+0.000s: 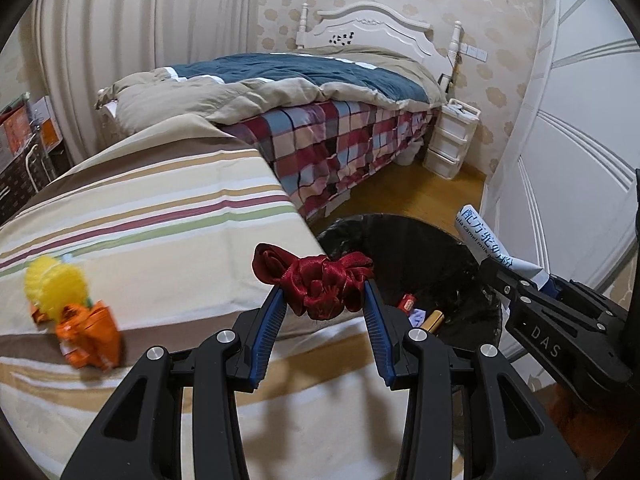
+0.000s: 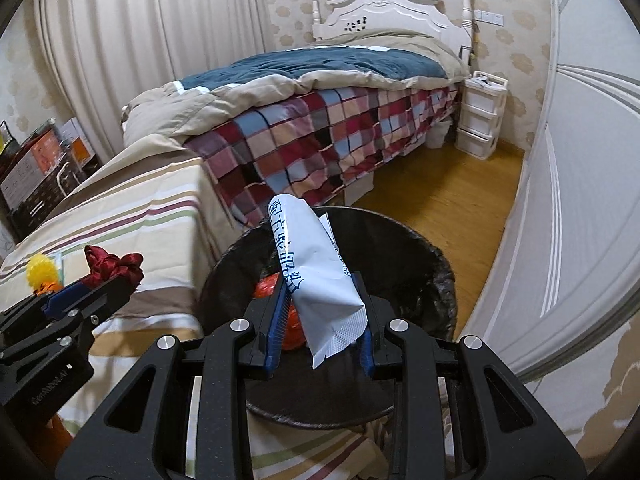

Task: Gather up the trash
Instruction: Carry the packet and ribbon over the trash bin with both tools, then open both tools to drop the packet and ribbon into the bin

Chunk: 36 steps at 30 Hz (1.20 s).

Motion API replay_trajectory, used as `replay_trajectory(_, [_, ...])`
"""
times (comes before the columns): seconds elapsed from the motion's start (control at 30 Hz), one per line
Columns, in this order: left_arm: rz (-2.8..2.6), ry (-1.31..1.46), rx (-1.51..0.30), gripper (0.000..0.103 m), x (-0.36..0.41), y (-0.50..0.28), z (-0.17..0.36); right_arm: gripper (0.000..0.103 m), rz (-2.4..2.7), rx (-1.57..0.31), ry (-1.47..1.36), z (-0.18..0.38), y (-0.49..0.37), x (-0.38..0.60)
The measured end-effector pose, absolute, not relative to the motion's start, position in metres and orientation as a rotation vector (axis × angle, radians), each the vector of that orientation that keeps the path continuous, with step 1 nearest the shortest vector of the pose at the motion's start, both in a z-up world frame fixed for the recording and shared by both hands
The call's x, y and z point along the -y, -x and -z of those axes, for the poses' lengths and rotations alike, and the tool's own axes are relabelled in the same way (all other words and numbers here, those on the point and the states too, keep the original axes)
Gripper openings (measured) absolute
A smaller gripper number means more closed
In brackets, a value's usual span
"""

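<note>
My left gripper (image 1: pixel 325 294) is shut on a dark red satin ribbon (image 1: pixel 320 280) and holds it over the edge of the striped bed (image 1: pixel 140 216), next to the black-lined trash bin (image 1: pixel 472 264). The ribbon also shows in the right wrist view (image 2: pixel 114 266). My right gripper (image 2: pixel 322 292) is shut on a white packet with blue print (image 2: pixel 316 272) and holds it above the bin (image 2: pixel 424 276). The packet also shows at the right of the left wrist view (image 1: pixel 486 246). An orange wrapper (image 1: pixel 90 334) and a yellow fluffy item (image 1: pixel 54 286) lie on the striped bed.
The bin holds a red wrapper (image 1: pixel 409 302) and other small scraps. A second bed with a plaid cover (image 2: pixel 320 140) stands behind. White plastic drawers (image 2: pixel 480 116) stand by its headboard. A white wardrobe door (image 2: pixel 580 200) is at the right, with wooden floor (image 2: pixel 440 192) between.
</note>
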<state>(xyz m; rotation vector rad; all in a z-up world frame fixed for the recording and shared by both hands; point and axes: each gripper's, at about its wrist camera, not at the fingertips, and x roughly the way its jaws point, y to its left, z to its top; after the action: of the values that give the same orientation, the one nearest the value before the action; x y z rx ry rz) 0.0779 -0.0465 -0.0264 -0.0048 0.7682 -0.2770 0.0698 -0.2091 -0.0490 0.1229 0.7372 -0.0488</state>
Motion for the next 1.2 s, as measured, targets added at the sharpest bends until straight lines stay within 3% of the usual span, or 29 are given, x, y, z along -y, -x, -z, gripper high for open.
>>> replay_trajectory(0.77, [0.304,-0.080,-0.829,0.043,0.106,-0.114,0.046,0.029,0.104,-0.781,-0.194,0.076,-0.097,0.254])
replay_trajectory(0.9, [0.294,-0.084,-0.830,0.057,0.107,-0.115,0.047,0.035,0.112,-0.777,-0.214,0.078,-0.099,0.260])
replay_trajectory(1.03, [0.280,-0.073,-0.813,0.072,0.104,-0.113,0.044,0.047,0.130,-0.771,-0.218,0.080,-0.098,0.263])
replay_trajectory(1.2, [0.263,-0.073,-0.789,0.079,0.101,-0.109,0.040,0.053,0.151,-0.761,-0.214,0.077,-0.095,0.265])
